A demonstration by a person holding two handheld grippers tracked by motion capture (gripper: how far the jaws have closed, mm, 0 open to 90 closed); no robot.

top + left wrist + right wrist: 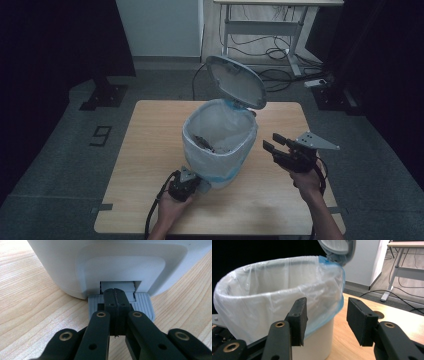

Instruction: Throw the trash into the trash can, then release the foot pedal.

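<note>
High view: the bin [220, 145] stands mid-table with its lid [235, 80] raised while the left gripper [115, 296], jaws together, presses the pedal [143, 305]; should it slip off, the lid may drop onto the nearby right gripper [327, 320], jaws apart and empty.

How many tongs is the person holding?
2. The left tongs press shut on the pedal at the foot of the pedal bin. The right tongs hang open beside the bin.
</note>
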